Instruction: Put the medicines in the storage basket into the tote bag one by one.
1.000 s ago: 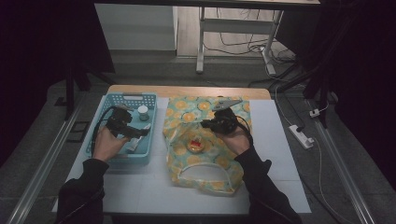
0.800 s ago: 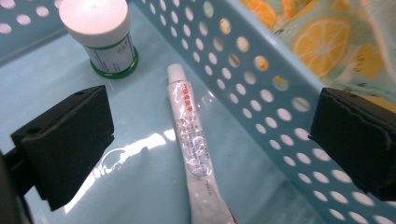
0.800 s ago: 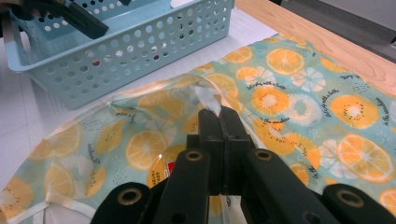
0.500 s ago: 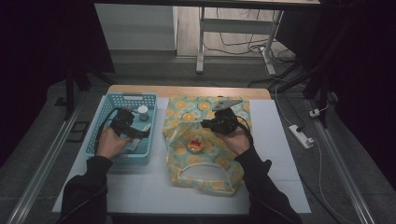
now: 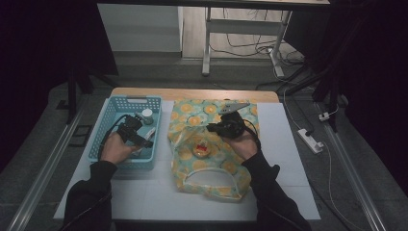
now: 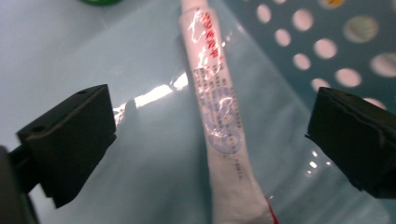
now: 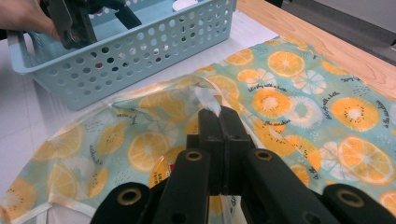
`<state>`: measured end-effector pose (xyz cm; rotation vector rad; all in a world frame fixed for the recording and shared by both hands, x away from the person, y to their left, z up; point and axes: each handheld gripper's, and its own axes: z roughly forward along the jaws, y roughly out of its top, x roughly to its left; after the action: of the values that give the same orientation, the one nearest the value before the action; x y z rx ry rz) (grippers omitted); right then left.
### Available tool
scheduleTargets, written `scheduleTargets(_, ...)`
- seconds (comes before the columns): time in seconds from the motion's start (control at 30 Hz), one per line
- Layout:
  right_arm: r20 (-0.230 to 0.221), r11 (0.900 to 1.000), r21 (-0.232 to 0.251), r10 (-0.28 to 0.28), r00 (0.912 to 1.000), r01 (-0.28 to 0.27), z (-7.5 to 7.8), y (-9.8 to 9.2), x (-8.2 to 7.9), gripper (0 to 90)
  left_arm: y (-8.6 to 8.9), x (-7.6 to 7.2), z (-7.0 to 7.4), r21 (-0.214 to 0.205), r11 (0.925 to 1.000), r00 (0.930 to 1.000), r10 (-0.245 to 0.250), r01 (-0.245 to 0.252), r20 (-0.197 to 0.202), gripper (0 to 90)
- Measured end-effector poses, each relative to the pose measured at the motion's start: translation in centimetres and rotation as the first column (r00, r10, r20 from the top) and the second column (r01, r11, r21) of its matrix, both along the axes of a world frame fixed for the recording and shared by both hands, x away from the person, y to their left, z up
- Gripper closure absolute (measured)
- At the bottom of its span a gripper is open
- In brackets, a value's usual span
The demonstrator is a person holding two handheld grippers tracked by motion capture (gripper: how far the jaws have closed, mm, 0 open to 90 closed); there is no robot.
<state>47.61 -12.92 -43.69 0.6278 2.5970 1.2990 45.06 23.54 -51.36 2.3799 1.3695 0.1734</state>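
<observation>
Left claw (image 6: 210, 140) is released, jaws wide, low in the blue basket (image 5: 108, 113) at worktop's left. White tube (image 6: 219, 126) lies btwn them, long axis running near-to-far. Right claw (image 7: 218, 116) is clenched on the orange-print bag (image 7: 299, 93), pinching its edge.

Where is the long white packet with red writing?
The white packet lies on the floor of the blue basket at the table's left, right between the open left gripper jaws in the left gripper view.
</observation>
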Motion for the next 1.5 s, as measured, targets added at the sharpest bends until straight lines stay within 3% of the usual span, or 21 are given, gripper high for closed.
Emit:
scheduleTargets(0.13, 0.001, 1.0, 0.002, -0.002, 1.0, 0.002, 0.01, -0.01, -0.01, 90.0, -0.31, -0.1, -0.1, 0.04, 0.9992, 1.0, -0.001, 0.001, 0.001, 9.0)
scheduleTargets(0.3, 0.002, 1.0, 0.002, -0.002, 1.0, 0.002, -0.01, -0.02, 0.0, 90.0, -0.51, -0.25, -0.13, 0.048, 0.9987, 0.9999, -0.013, 0.014, -0.004, 32.4)
scheduleTargets(0.33, 0.002, 1.0, 0.002, -0.002, 1.0, 0.002, -0.01, -0.02, 0.0, 90.0, -0.5, -0.26, -0.12, 0.048, 0.9988, 0.9999, -0.012, 0.012, -0.003, 32.4)
scheduleTargets(0.5, 0.001, 1.0, 0.001, -0.002, 1.0, 0.002, 0.01, -0.04, 0.01, 90.0, -0.35, -0.27, -0.06, 0.017, 0.9998, 0.9998, -0.009, 0.009, -0.016, 49.0)
scheduleTargets(0.77, -0.001, 1.0, 0.001, -0.005, 1.0, 0.005, -0.01, -0.1, 0.05, 90.0, -0.12, -0.19, -0.03, -0.007, 0.9999, 0.9996, 0.012, -0.012, -0.027, 63.0)
scheduleTargets(1.07, 0.0, 1.0, 0.002, -0.005, 1.0, 0.005, -0.02, -0.14, 0.09, 90.0, 0.0, -0.1, 0.0, -0.018, 0.9994, 0.9988, 0.03, -0.031, -0.039, 70.6)
scheduleTargets(1.5, 0.0, 1.0, 0.006, -0.008, 1.0, 0.008, 0.06, -0.22, 0.12, 90.0, -0.13, 0.0, 0.17, -0.009, 0.998, 0.9965, 0.062, -0.063, -0.056, 72.1)
